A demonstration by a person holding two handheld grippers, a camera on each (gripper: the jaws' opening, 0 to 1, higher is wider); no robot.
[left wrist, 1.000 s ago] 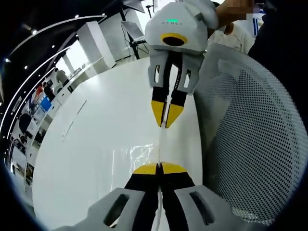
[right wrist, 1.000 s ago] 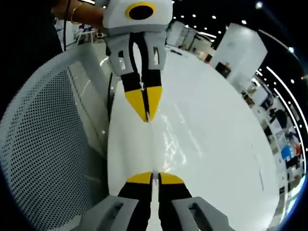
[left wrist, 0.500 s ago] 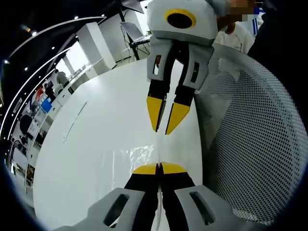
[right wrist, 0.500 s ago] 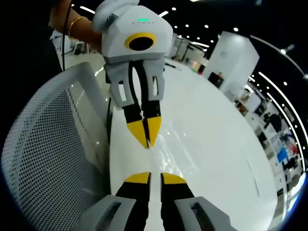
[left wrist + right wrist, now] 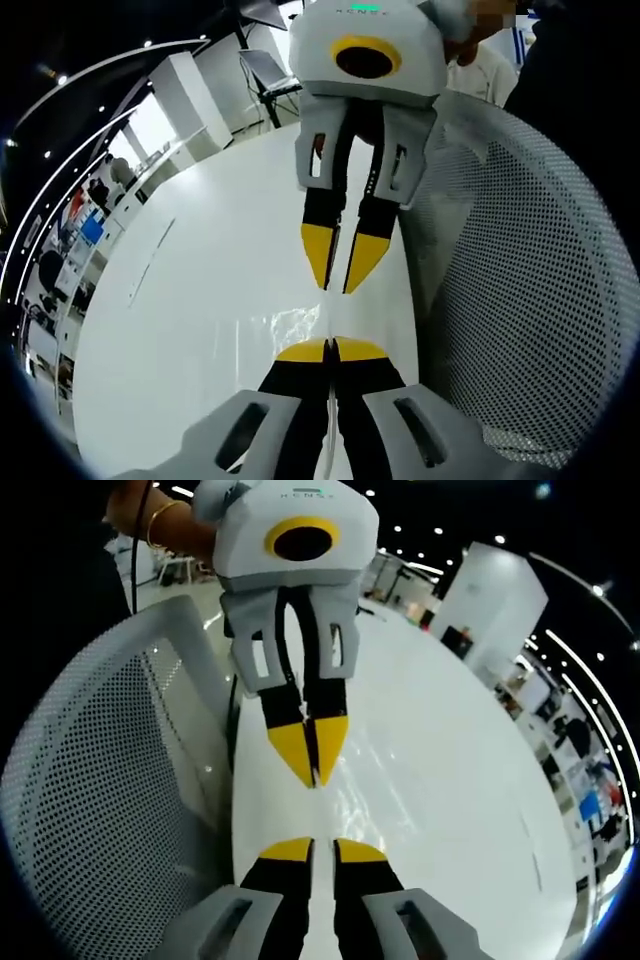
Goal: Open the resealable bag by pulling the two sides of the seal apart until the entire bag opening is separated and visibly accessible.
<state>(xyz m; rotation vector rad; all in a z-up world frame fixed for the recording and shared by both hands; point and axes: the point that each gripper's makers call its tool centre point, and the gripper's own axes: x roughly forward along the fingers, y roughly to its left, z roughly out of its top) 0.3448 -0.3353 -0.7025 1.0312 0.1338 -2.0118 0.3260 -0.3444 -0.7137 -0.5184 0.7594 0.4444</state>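
Left gripper (image 5: 331,350) clenched on the clear resealable bag (image 5: 300,322), above the white table (image 5: 200,300) near its edge; right gripper (image 5: 312,848) slightly parted, released; mesh chair (image 5: 100,810) beside.

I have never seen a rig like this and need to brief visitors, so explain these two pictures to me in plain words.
There is no robot here. A person holds a hand tool with two jaws in each hand, and each tool carries a fisheye camera looking along its own jaws.

In the left gripper view, the left gripper rises from the bottom with its yellow-tipped jaws shut on a clear plastic resealable bag, which is seen almost edge-on. The grey-and-white tool facing it from the top is the right gripper. Its jaws stand slightly apart. The right gripper view shows the same scene from the opposite side.

Below them lies a glossy white table. Beside it is a white perforated mesh chair back.
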